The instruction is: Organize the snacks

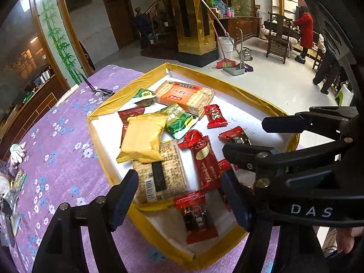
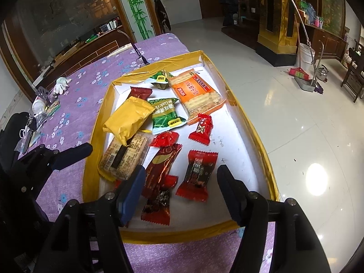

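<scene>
Snacks lying loose in gold-rimmed tray on purple-clothed surface. Light, crinkly, slippery wrappers; crackers fragile, so pinch at sealed ends. Left tongs and right tongs both apart, clamping nothing.

Wrapped snacks jumbled in gold-rimmed tray
</scene>
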### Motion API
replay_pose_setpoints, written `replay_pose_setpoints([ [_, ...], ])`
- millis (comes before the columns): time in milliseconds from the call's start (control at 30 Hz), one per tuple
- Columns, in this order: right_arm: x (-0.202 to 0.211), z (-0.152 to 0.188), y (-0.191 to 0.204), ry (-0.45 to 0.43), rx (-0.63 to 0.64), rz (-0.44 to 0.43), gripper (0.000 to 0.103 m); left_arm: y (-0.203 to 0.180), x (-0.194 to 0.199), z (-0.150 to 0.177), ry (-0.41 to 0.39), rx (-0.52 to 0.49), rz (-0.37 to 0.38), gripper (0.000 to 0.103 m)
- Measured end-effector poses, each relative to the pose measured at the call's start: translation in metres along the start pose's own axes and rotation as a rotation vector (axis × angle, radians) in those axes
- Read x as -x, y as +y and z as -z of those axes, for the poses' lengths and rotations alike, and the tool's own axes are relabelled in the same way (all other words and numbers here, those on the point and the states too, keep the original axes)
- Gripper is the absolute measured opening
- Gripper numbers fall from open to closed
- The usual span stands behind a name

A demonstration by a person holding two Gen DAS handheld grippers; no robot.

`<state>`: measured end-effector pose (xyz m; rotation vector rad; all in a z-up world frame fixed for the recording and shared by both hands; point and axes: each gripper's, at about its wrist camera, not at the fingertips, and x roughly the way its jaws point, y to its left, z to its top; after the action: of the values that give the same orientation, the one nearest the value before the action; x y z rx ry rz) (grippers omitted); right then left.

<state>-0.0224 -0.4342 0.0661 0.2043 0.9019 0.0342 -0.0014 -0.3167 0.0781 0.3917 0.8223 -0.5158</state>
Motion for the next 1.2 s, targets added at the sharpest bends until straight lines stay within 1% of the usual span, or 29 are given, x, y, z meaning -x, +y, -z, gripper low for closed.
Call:
replay_pose_setpoints([
  [100, 0.002, 0.003, 0.003, -0.002, -0.004, 0.0, 0.065, 0.004, 0.004, 0.003, -0.006, 0.002, -0.016, 0.086],
  [333, 0.009, 0.008, 0.011, -0.012, -0.006, 0.003, 0.065, 0.011, 0.011, 0.009, -0.011, 0.008, -0.04, 0.089],
  [433, 0.012, 0.01, 0.013, -0.019, -0.008, 0.007, 0.066, 0.012, 0.013, 0.011, -0.011, 0.001, -0.059, 0.092],
  [567, 0.015, 0.012, 0.012, -0.023, -0.023, 0.02, 0.069, 0.013, 0.014, 0.013, -0.002, -0.012, -0.083, 0.097],
  [633, 0.017, 0.013, 0.011, -0.024, -0.033, 0.03, 0.07, 0.017, 0.017, 0.015, -0.006, -0.007, -0.101, 0.098],
  [700, 0.019, 0.015, 0.009, -0.022, -0.045, 0.039, 0.07, 0.022, 0.022, 0.017, -0.018, -0.003, -0.113, 0.102],
  [767, 0.02, 0.017, 0.007, -0.015, -0.056, 0.048, 0.07, 0.03, 0.029, 0.018, -0.035, 0.018, -0.12, 0.102],
  [900, 0.021, 0.022, 0.004, -0.007, -0.068, 0.064, 0.07, 0.041, 0.037, 0.021, -0.013, 0.043, -0.145, 0.102],
  [1033, 0.025, 0.027, 0.005, -0.011, -0.069, 0.075, 0.07, 0.052, 0.05, 0.025, 0.009, 0.08, -0.103, 0.102],
  [1133, 0.028, 0.029, 0.007, -0.015, -0.061, 0.082, 0.07, 0.058, 0.061, 0.029, 0.017, 0.088, -0.144, 0.102],
  [1167, 0.028, 0.031, 0.008, -0.014, -0.061, 0.084, 0.07, 0.06, 0.064, 0.03, 0.009, 0.086, -0.152, 0.102],
  [1200, 0.028, 0.031, 0.009, -0.013, -0.062, 0.084, 0.07, 0.062, 0.068, 0.032, -0.003, 0.095, -0.176, 0.102],
])
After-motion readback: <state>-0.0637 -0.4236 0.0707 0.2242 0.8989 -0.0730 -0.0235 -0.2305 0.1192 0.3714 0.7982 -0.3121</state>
